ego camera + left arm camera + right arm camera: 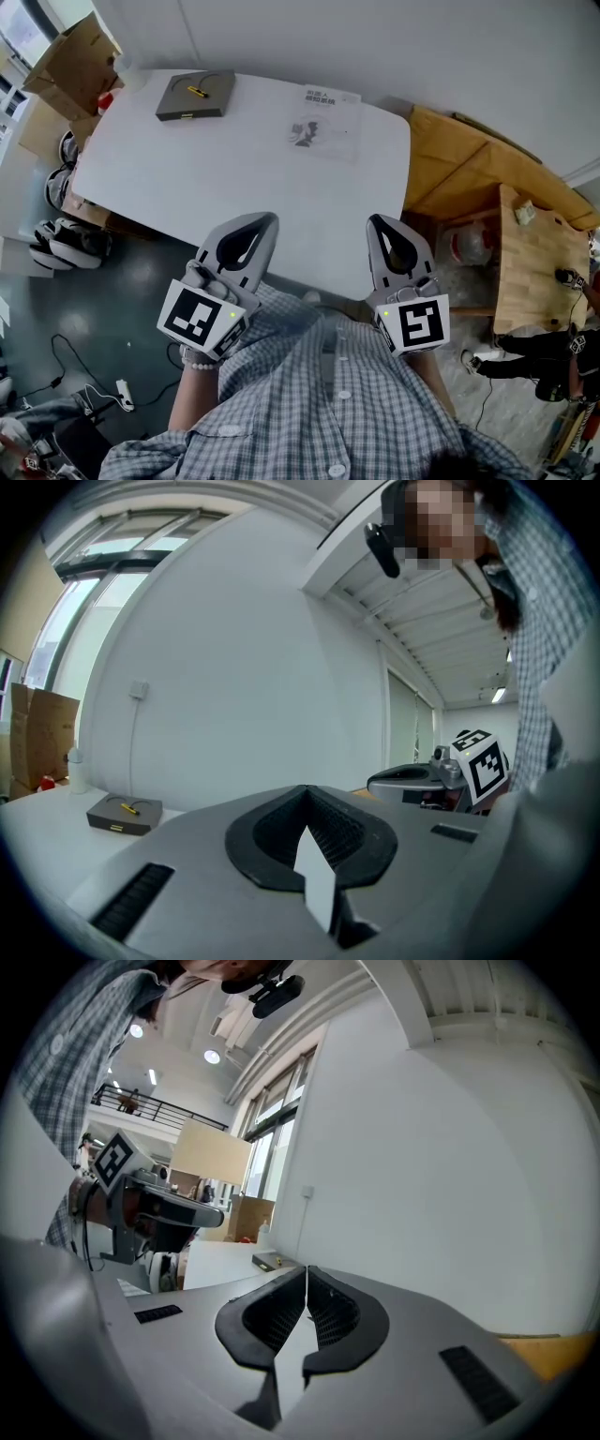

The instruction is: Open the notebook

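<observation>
A dark grey notebook (195,96) lies closed at the far left of the white table (187,178), with a yellow pen (198,92) on its cover. Both grippers hover close to my chest over the table's near edge, far from the notebook. My left gripper (267,218) is shut with nothing in it, and so is my right gripper (377,221). In the left gripper view the notebook (125,813) sits far off to the left beyond the shut left gripper (305,789). In the right gripper view the notebook (272,1261) is small, just beyond the right gripper (307,1269).
A printed sheet of paper (323,127) lies at the table's far right. Cardboard boxes (75,56) stand beyond the far left corner. A wooden table (534,262) is to the right. Shoes (56,239) and cables (122,394) lie on the dark floor at left.
</observation>
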